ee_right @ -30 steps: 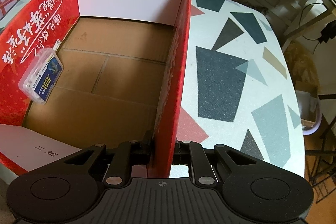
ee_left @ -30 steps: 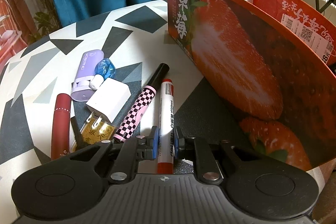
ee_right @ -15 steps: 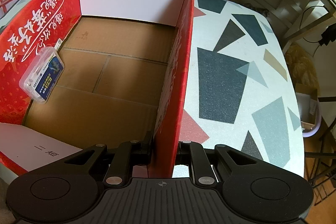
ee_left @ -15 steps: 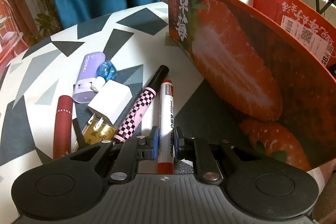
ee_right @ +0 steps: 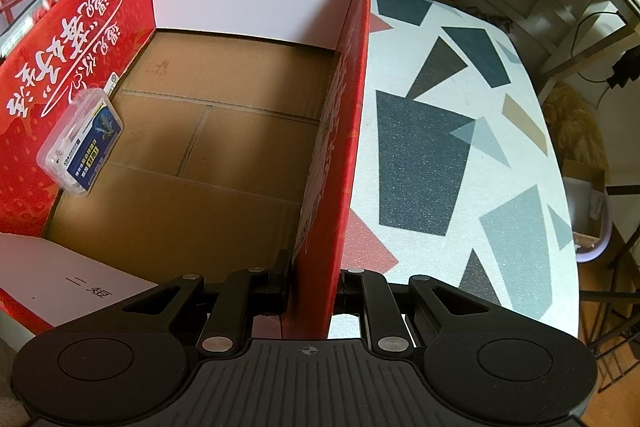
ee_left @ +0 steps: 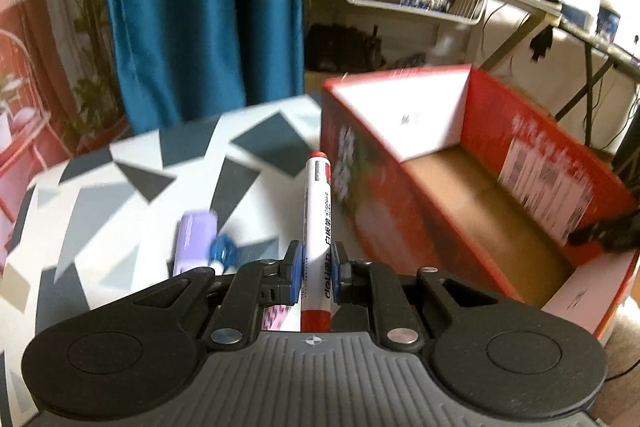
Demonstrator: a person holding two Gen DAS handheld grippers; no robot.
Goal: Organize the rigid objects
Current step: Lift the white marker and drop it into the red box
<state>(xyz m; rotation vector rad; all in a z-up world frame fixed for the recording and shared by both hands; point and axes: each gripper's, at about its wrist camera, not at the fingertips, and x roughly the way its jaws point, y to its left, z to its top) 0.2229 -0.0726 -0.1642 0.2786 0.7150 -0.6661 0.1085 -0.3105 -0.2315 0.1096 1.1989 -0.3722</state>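
A: At the centre of the left wrist view, what sits between the blue pads?
B: A white whiteboard marker with red cap (ee_left: pixel 317 227), clamped by the left gripper (ee_left: pixel 316 277), above the patterned table (ee_left: pixel 120 195).
A: And lower centre of the right wrist view?
B: The right gripper (ee_right: pixel 314 285) pinches the wall of the red cardboard box (ee_right: pixel 344 131); a clear plastic case (ee_right: pixel 82 141) leans inside at left.
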